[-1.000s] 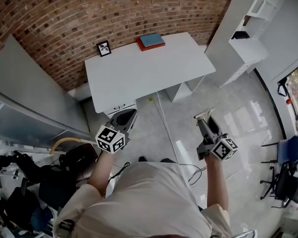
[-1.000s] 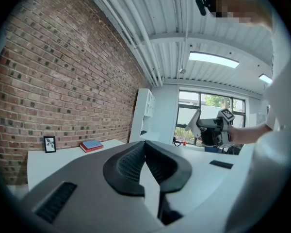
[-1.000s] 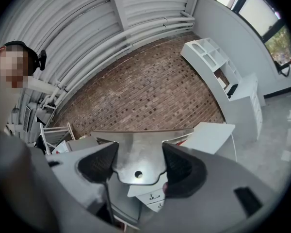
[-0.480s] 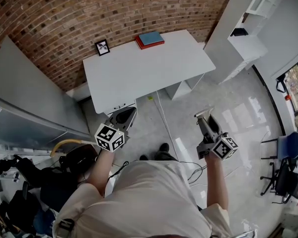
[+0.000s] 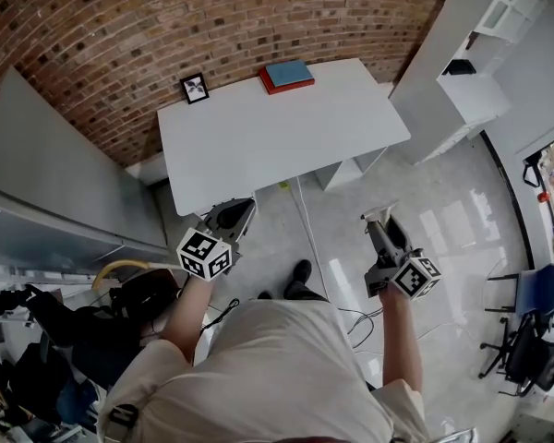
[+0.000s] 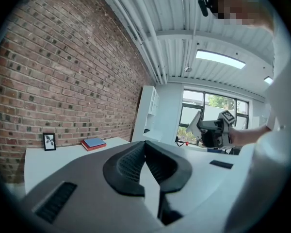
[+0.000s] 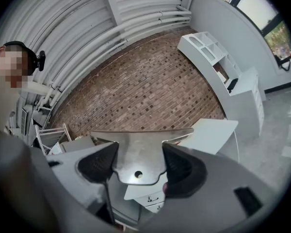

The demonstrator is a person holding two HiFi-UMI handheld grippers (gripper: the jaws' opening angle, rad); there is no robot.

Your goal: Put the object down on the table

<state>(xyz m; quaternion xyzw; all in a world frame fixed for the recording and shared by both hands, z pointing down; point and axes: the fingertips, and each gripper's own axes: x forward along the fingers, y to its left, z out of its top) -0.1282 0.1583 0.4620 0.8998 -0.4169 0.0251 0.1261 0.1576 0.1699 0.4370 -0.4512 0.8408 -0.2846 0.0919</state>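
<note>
One metal plate (image 7: 136, 152) sits clamped in the right gripper (image 5: 382, 224); left gripper (image 5: 233, 218) closed, empty. Likely carry phase: next, reach the table (image 5: 277, 141), lower.

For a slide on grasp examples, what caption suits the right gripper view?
Right gripper clamps a flat metal plate, white table and brick wall beyond.

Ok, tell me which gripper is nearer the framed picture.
Left. The left gripper hangs by the table's front edge, the framed picture across it; the right gripper is over floor, farther right.
</note>
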